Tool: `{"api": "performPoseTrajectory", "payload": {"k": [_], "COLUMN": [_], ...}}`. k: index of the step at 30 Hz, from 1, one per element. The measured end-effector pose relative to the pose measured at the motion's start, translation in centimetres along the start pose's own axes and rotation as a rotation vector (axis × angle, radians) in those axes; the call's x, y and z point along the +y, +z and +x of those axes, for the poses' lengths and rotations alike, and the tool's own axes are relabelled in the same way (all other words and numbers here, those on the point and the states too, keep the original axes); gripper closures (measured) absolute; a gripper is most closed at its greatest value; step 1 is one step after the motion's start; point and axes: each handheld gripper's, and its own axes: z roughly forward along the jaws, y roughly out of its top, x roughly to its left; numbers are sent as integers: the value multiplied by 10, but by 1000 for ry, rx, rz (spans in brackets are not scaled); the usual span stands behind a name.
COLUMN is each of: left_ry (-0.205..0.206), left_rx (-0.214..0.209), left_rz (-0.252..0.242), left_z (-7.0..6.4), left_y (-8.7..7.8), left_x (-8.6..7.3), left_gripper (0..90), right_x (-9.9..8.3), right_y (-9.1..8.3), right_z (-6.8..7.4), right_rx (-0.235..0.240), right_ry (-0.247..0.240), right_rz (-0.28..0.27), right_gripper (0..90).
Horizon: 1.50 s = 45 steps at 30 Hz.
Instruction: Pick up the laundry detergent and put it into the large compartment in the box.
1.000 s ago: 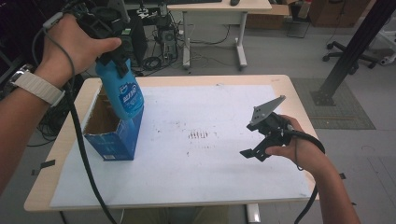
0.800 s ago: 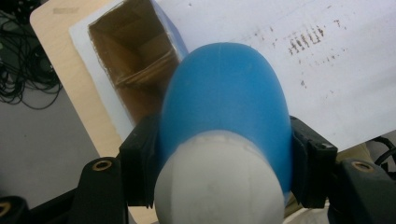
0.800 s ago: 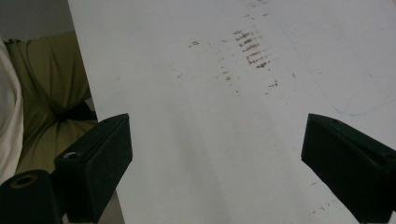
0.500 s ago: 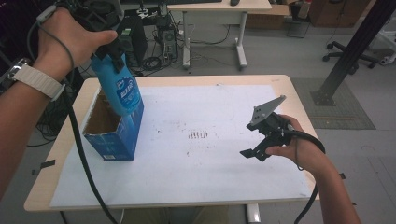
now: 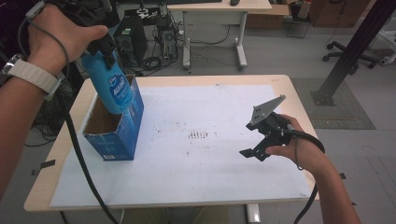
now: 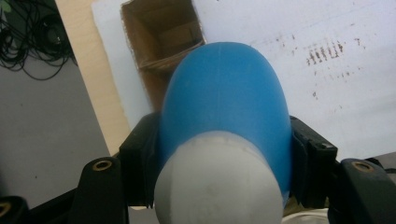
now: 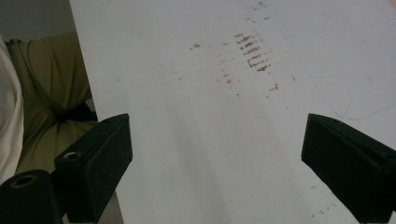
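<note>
Left tongs (image 5: 106,46) in the high view clamp a blue bottle (image 5: 112,86) near its upper end and hold it above an open blue carton (image 5: 122,135) that stands at the left end of the surface (image 5: 289,84). The bottle's long axis runs steeply downward, tilted a little, with its lower end dipping just inside the carton's open top at the far end. The carton therefore lies directly below the left tongs, and the coming move looks like a straight travel along that axis. Right tongs (image 5: 250,154) lie well apart at the right side of the white sheet (image 5: 210,186), low over it and holding nothing; the left hand (image 5: 56,39) is plainly the nearer one.

Left gripper view: the black jaws press against both flanks of the bottle (image 6: 224,107), whose pale cap end (image 6: 217,182) faces the camera. Beyond its rounded blue body the brown inside of the carton (image 6: 161,32) shows, in line with the bottle.

Right gripper view: the right tongs (image 7: 217,158) stand spread wide with only the marked white sheet (image 7: 196,116) between them, touching nothing.
</note>
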Motion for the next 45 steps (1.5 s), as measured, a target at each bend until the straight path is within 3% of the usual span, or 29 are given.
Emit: {"api": "performPoseTrajectory", "payload": {"k": [12, 35, 45], "left_ry": [-57, -98, -118], "left_rx": [33, 87, 86], "left_rz": [4, -2, 3], "left_z": [11, 22, 30], "left_y": [0, 11, 21], "left_x": [-2, -3, -5], "left_gripper": [379, 380, 380], "right_x": [1, 2, 3], "right_y": [2, 3, 5], "right_z": [-1, -1, -2], "right_rx": [3, 3, 8], "right_ry": [-1, 1, 1], "right_rz": [-2, -4, -1], "right_gripper": [89, 89, 89]}}
